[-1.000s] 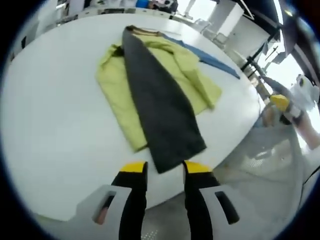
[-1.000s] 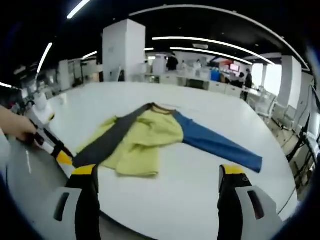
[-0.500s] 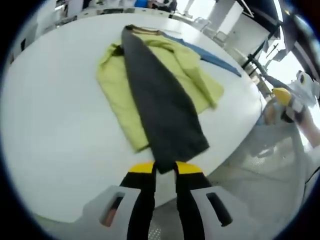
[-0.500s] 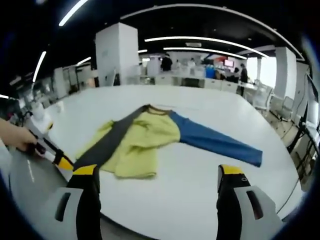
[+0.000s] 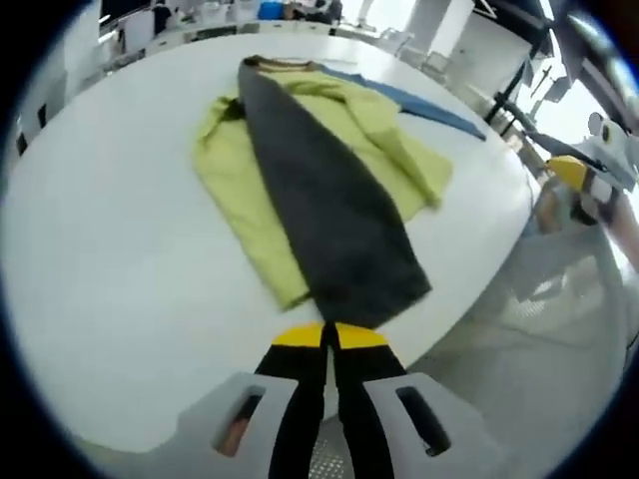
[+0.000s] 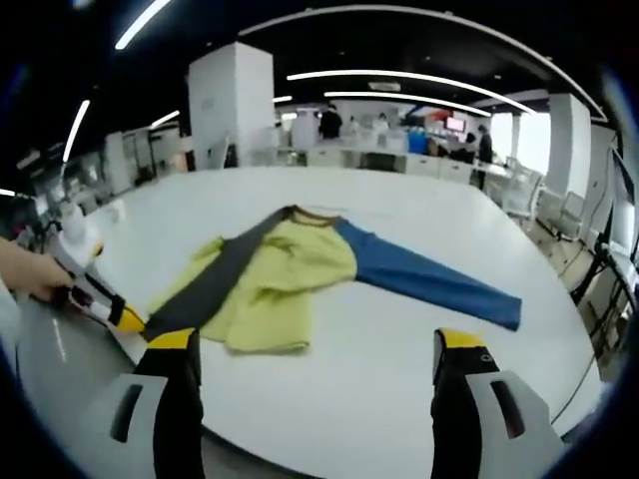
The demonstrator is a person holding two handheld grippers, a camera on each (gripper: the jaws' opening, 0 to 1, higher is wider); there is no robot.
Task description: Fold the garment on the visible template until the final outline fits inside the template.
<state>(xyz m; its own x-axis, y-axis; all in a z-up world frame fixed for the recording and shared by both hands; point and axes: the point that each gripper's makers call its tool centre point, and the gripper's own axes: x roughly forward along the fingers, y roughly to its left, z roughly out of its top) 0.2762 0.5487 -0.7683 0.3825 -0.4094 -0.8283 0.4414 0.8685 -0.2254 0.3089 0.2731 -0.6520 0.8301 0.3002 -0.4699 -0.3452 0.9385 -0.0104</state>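
A garment lies on the white table (image 5: 100,249). It has a yellow-green body (image 5: 235,190), a dark grey sleeve (image 5: 329,220) stretched towards me, and a blue sleeve (image 5: 424,108) at the far side. My left gripper (image 5: 329,335) is shut on the grey sleeve's end at the table's near edge. In the right gripper view, the yellow-green body (image 6: 285,284) lies mid-table, with the blue sleeve (image 6: 429,284) spread to the right and the grey sleeve (image 6: 215,284) running left to the left gripper (image 6: 122,317). My right gripper (image 6: 317,344) stands open, short of the garment, with nothing in it.
The right gripper (image 5: 571,180) shows past the table's edge, beyond the table. A hand (image 6: 30,271) holds the left gripper. The white table (image 6: 399,389) has bare surface in front of the garment. Desks, pillars and people stand far behind.
My left gripper's jaws have come together on the end of the grey sleeve. The right gripper stays open in about the same place.
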